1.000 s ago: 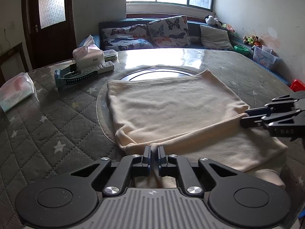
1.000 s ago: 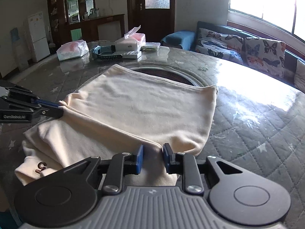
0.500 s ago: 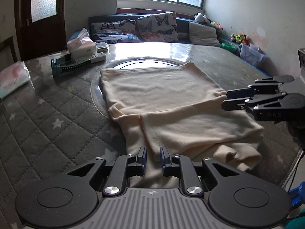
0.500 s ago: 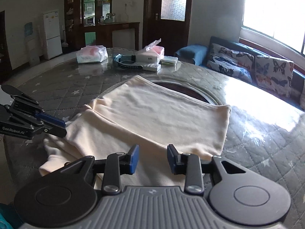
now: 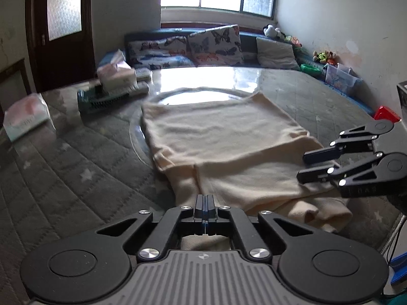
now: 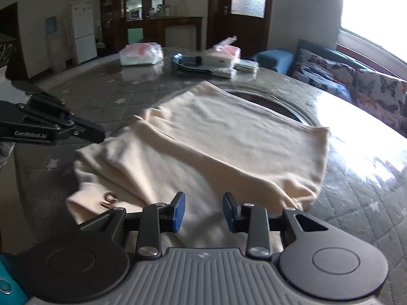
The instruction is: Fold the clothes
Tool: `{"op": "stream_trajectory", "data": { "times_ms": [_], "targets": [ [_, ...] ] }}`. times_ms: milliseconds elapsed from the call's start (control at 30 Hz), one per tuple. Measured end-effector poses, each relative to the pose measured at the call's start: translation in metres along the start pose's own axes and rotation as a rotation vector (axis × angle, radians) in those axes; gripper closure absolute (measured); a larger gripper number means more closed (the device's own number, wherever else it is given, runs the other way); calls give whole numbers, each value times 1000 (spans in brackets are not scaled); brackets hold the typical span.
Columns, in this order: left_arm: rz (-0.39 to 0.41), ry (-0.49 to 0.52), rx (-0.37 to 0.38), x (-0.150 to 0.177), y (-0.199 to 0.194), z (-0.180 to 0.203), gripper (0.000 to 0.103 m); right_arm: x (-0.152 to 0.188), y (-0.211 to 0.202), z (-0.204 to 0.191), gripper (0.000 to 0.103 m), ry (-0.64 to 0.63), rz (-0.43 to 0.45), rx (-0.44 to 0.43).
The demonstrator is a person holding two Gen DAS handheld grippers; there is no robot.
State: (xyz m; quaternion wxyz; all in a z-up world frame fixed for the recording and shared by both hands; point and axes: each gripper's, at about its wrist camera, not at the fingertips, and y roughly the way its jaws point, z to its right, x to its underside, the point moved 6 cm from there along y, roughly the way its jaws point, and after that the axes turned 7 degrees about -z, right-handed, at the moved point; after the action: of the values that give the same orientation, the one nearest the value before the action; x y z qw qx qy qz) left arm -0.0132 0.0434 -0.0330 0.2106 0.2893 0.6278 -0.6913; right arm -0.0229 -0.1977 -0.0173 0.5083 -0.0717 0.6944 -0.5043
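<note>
Nearest, left gripper (image 5: 205, 204) with fingers pressed together on nothing visible, poised above the near hem of the cream garment (image 5: 229, 150), apparently clear of the cloth and so free to move. Right gripper (image 6: 203, 211) with blue pads (image 6: 179, 211) spread wide and empty, hovering over the near right part of the same garment, seemingly open in order to let cloth go or to take a fresh edge; which of the two, not settled here. Beneath both, sleeves laid inward across the body, overlapped near the hem, one cuff bunched at the near edge beside a small dark logo (image 6: 109, 199), hence a partly folded state with further halving of the body likely wanted. Garment spread flat on the quilted grey table cover (image 5: 63, 178), straddling the glass turntable (image 5: 203, 94), presumably for a smooth, firm folding surface. Farther off, tissue box (image 5: 117, 76) and wipes packet (image 5: 24, 119) well apart from the cloth, out of the folding area. Beyond, a sofa with butterfly cushions (image 5: 216, 45) under the window.
</note>
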Motion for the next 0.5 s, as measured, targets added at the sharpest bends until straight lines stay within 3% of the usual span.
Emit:
{"op": "stream_trajectory", "data": {
  "times_ms": [400, 500],
  "targets": [
    [-25, -38, 31, 2, -3, -13, 99, -22, 21, -47, 71, -89, 14, -106],
    [-34, -26, 48, 5, 1, -7, 88, -24, 25, -56, 71, -108, 9, -127]
  ]
}}
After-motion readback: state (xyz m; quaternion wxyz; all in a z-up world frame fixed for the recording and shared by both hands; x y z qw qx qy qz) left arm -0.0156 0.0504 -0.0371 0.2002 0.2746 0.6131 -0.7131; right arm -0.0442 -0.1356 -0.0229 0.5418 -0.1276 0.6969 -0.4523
